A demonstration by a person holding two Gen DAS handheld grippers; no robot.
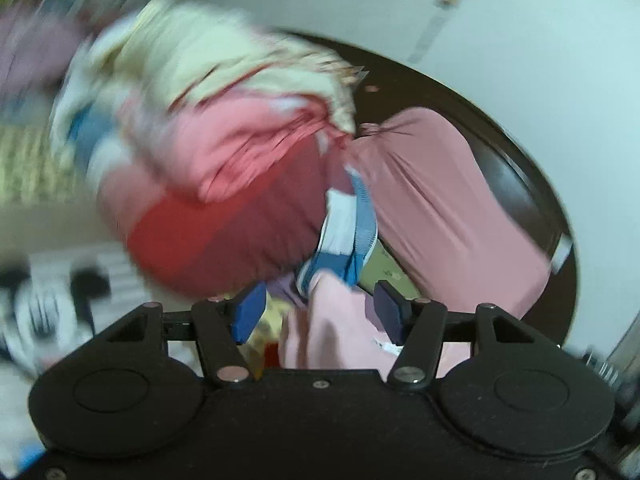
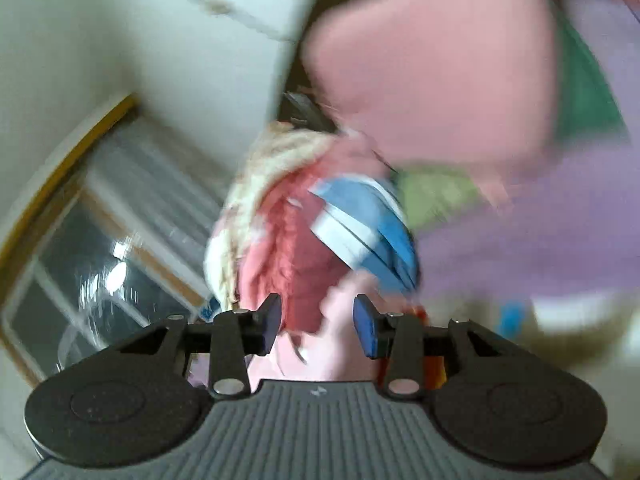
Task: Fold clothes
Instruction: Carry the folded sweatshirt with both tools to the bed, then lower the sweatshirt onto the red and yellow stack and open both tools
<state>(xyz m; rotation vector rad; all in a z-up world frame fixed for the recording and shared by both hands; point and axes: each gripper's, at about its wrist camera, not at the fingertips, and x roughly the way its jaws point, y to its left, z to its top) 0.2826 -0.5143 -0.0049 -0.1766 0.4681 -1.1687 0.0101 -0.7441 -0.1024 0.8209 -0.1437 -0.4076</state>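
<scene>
A blurred heap of clothes fills the left wrist view: a cream garment (image 1: pixel 208 52) on top, a pink one (image 1: pixel 240 148), a red one (image 1: pixel 224 236) and a blue and white striped piece (image 1: pixel 348 224). My left gripper (image 1: pixel 322 312) stands open, with a pale pink cloth (image 1: pixel 336 328) lying loose between its blue pads. In the right wrist view the striped piece (image 2: pixel 368 224), the red garment (image 2: pixel 296 252) and the cream one (image 2: pixel 256 184) hang close ahead. My right gripper (image 2: pixel 319 320) is open too, with a pale pink fold (image 2: pixel 340 320) between its pads and a gap on the left.
A dusty pink garment (image 1: pixel 440 208) lies over a dark round surface (image 1: pixel 520 184) against a white wall (image 1: pixel 500 40). In the right wrist view are a salmon cloth (image 2: pixel 432 60), a lilac cloth (image 2: pixel 540 232), a green one (image 2: pixel 588 92) and a window (image 2: pixel 100 260) at the left.
</scene>
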